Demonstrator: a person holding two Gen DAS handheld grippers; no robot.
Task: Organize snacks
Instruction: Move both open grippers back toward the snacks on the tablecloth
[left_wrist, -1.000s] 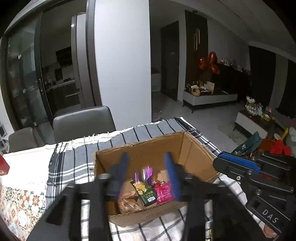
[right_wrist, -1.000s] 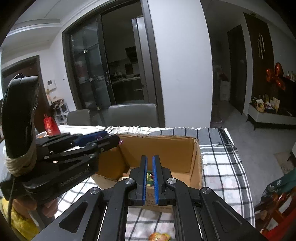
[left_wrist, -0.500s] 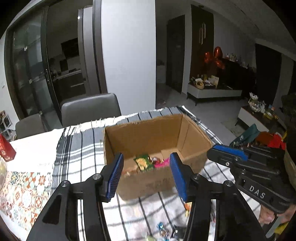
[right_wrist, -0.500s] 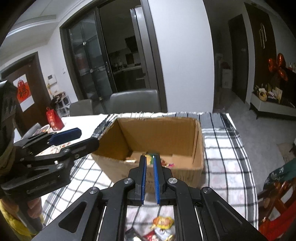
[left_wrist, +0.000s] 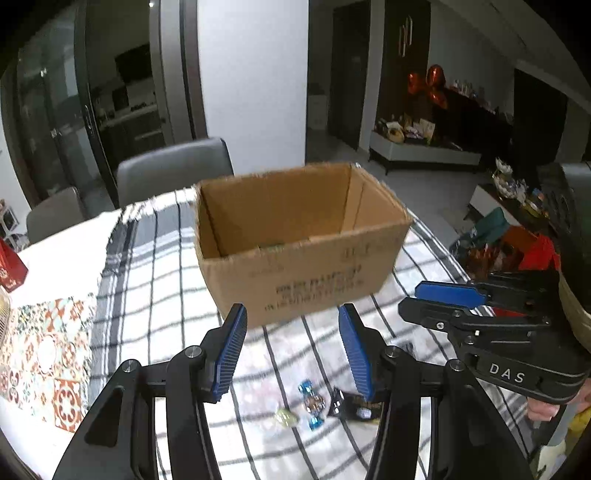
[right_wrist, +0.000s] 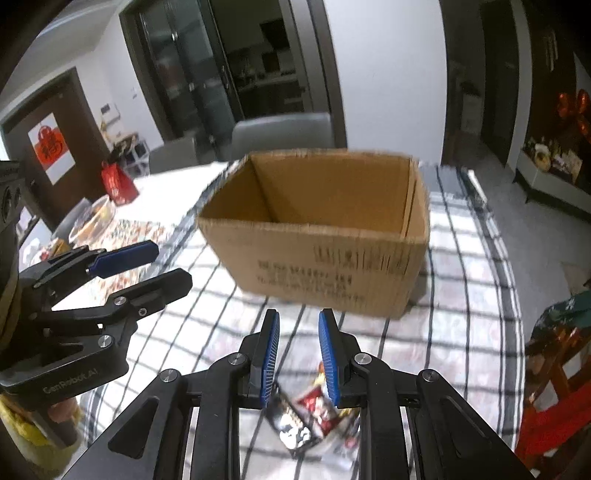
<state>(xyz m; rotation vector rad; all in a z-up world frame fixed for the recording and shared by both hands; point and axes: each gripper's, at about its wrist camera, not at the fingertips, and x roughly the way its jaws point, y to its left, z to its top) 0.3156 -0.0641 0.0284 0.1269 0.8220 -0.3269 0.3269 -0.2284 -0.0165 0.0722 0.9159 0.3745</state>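
The right gripper was opening, nothing between its jaws; the left gripper stood half spread and empty. The box sat on the checked cloth, clear of both. Just below them lay the packets and candies: light, crinkly, probably slippery; pinch their edges.

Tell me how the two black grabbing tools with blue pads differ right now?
The left tool stands wide apart, over a blue-wrapped candy; the right tool shows a narrower gap, its jaws opening above a red snack packet. Neither grips anything. Both point down at the checked tablecloth in front of the cardboard box.
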